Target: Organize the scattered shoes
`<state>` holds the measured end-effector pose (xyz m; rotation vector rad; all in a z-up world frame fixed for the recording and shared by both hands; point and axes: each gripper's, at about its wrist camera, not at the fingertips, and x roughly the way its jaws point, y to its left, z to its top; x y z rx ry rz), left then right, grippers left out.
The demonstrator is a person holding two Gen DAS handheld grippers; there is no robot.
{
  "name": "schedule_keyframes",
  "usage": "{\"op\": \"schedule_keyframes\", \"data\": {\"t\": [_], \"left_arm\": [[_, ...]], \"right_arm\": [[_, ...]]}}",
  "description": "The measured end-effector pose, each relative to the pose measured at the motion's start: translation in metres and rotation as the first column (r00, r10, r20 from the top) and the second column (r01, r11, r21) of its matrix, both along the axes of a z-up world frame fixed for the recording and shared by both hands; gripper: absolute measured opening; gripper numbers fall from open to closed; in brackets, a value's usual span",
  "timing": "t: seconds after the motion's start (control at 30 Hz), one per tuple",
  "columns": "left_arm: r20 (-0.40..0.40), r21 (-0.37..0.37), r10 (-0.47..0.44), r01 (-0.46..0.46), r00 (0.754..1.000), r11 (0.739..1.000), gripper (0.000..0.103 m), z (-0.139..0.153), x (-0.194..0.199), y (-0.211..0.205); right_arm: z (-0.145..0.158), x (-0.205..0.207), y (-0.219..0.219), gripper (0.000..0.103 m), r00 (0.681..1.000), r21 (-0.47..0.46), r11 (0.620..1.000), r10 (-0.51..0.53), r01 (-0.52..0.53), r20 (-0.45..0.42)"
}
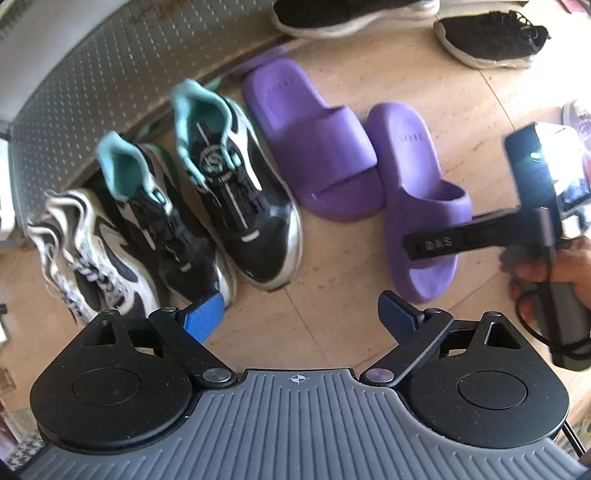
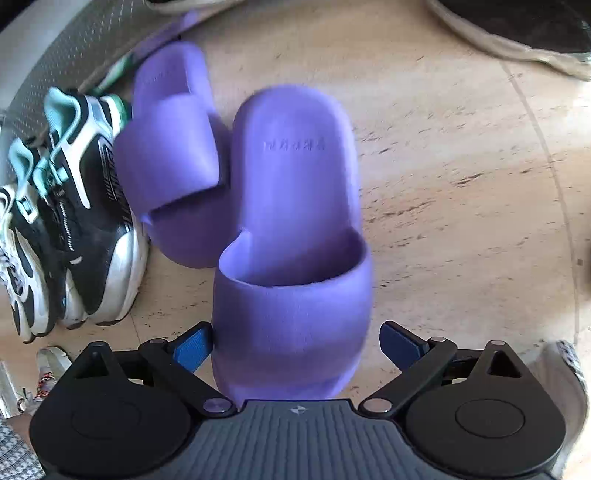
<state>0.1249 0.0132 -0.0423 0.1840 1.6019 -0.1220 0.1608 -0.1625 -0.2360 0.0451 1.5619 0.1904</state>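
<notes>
Seen from the left wrist, seven shoes lie on the pale wooden floor (image 1: 332, 325) beside a grey perforated metal panel (image 1: 92, 92). Counted from the left: one black-and-white wavy-patterned sneaker (image 1: 85, 254), two black, white and teal sneakers, the left teal sneaker (image 1: 155, 218) and the right teal sneaker (image 1: 236, 192), lined up side by side with heels toward the panel, then two purple slides. The far purple slide (image 1: 314, 144) sits just right of the teal pair; the near purple slide (image 1: 417, 199) lies just beside it, further right and nearer the camera. Two black knit sneakers with pale soles lie at the far edge: one black sneaker (image 1: 354, 14), partly cut off by the frame, and a second black sneaker (image 1: 491, 38) to its right, well apart from the row.

The left gripper (image 1: 301, 317) points down over bare floor in front of the row, its jaws standing wide with nothing between them.

The right gripper (image 2: 297, 349) is above the toe end of the near purple slide (image 2: 295, 236), with that toe band sitting between its two blue fingers. The left pad is just at the slide's edge and the right pad stands clear of it, so the jaws are spread and not pressing. In the left wrist view a person's hand (image 1: 550, 266) holds that tool's handle at the right, with one black finger lying across the slide's strap.

At the right edge of the left wrist view one pale lilac shoe (image 1: 576, 118) is partly visible.
</notes>
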Motion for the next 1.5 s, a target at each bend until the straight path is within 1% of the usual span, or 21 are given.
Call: {"op": "schedule_keyframes", "data": {"t": [0.03, 0.1, 0.17, 0.27, 0.4, 0.47, 0.53, 0.63, 0.7, 0.87, 0.93, 1.0, 1.1, 1.17, 1.23, 1.3, 1.33, 1.4, 1.43, 1.47, 1.5], "left_arm": [[-0.012, -0.002, -0.004, 0.004, 1.0, 1.0, 0.094, -0.003, -0.001, 0.0], [-0.027, 0.004, -0.018, 0.019, 0.999, 1.0, 0.094, -0.006, -0.004, -0.001], [-0.034, 0.013, -0.031, 0.032, 0.999, 0.999, 0.094, -0.008, -0.007, -0.003], [-0.063, -0.007, -0.043, 0.043, 0.997, 0.999, 0.094, -0.011, -0.012, -0.008], [-0.078, -0.037, -0.066, 0.063, 0.995, 0.997, 0.094, -0.01, -0.016, -0.014], [-0.063, -0.043, -0.078, 0.075, 0.995, 0.996, 0.094, -0.006, -0.016, -0.016], [-0.053, -0.048, -0.065, 0.063, 0.996, 0.997, 0.094, -0.003, -0.014, -0.014], [-0.052, -0.047, -0.029, 0.027, 0.998, 0.999, 0.094, -0.002, -0.011, -0.008], [-0.05, -0.047, -0.011, 0.009, 0.999, 0.999, 0.094, -0.002, -0.008, -0.004], [-0.04, -0.062, 0.004, -0.007, 0.999, 0.998, 0.094, 0.002, -0.005, -0.001], [-0.038, -0.069, 0.004, -0.006, 0.999, 0.998, 0.094, 0.002, -0.005, -0.001], [-0.036, -0.068, 0.006, -0.008, 0.999, 0.998, 0.094, 0.003, -0.004, 0.0], [-0.027, -0.064, 0.011, -0.012, 1.0, 0.998, 0.094, 0.005, -0.002, 0.001], [-0.014, -0.062, 0.014, -0.015, 1.0, 0.998, 0.094, 0.008, 0.0, 0.001], [-0.003, -0.06, 0.016, -0.016, 1.0, 0.998, 0.094, 0.01, 0.0, 0.001], [0.007, -0.052, 0.017, -0.017, 1.0, 0.999, 0.094, 0.011, 0.0, 0.001], [0.009, -0.046, 0.018, -0.018, 1.0, 0.999, 0.094, 0.011, 0.0, 0.002], [0.011, -0.034, 0.021, -0.021, 1.0, 0.999, 0.094, 0.011, -0.001, 0.002], [0.012, -0.029, 0.023, -0.022, 1.0, 0.999, 0.094, 0.01, -0.001, 0.003], [0.012, -0.022, 0.024, -0.024, 1.0, 0.999, 0.094, 0.01, -0.002, 0.004], [0.013, -0.018, 0.024, -0.024, 1.0, 1.0, 0.094, 0.01, -0.003, 0.005]], "right_arm": [[0.0, 0.0, 0.003, 0.095, 1.0, -0.009, 1.0, 0.016, -0.016, 0.008], [0.005, -0.005, 0.014, 0.093, 0.995, -0.079, 0.993, 0.088, -0.083, 0.056], [0.015, -0.004, 0.017, 0.091, 0.987, -0.13, 0.984, 0.136, -0.124, 0.087], [0.029, 0.007, 0.009, 0.091, 0.982, -0.17, 0.978, 0.146, -0.125, 0.121], [0.041, 0.033, 0.001, 0.091, 0.966, -0.27, 0.948, 0.215, -0.171, 0.141], [0.043, 0.046, 0.002, 0.091, 0.959, -0.285, 0.939, 0.241, -0.192, 0.15], [0.044, 0.056, 0.008, 0.091, 0.95, -0.283, 0.935, 0.267, -0.215, 0.16], [0.041, 0.07, 0.028, 0.091, 0.929, -0.287, 0.917, 0.332, -0.277, 0.162], [0.038, 0.083, 0.046, 0.091, 0.914, -0.297, 0.899, 0.376, -0.32, 0.152], [0.032, 0.099, 0.07, 0.092, 0.876, -0.335, 0.855, 0.461, -0.396, 0.143], [0.028, 0.101, 0.075, 0.094, 0.873, -0.328, 0.854, 0.467, -0.403, 0.142], [0.023, 0.102, 0.074, 0.094, 0.89, -0.319, 0.864, 0.443, -0.39, 0.112], [0.028, 0.097, 0.069, 0.095, 0.89, -0.336, 0.861, 0.441, -0.382, 0.115], [0.041, 0.091, 0.059, 0.095, 0.889, -0.325, 0.869, 0.436, -0.373, 0.143], [0.052, 0.088, 0.049, 0.095, 0.895, -0.309, 0.882, 0.417, -0.356, 0.159], [0.068, 0.082, 0.033, 0.095, 0.908, -0.282, 0.904, 0.379, -0.321, 0.18], [0.071, 0.08, 0.033, 0.095, 0.911, -0.277, 0.909, 0.369, -0.312, 0.184], [0.081, 0.07, 0.018, 0.089, 0.923, -0.26, 0.922, 0.339, -0.286, 0.185], [0.082, 0.064, 0.013, 0.079, 0.929, -0.26, 0.924, 0.329, -0.28, 0.167], [0.08, 0.06, 0.01, 0.066, 0.935, -0.261, 0.925, 0.322, -0.277, 0.147], [0.077, 0.058, 0.007, 0.059, 0.938, -0.262, 0.925, 0.317, -0.274, 0.139]]}}
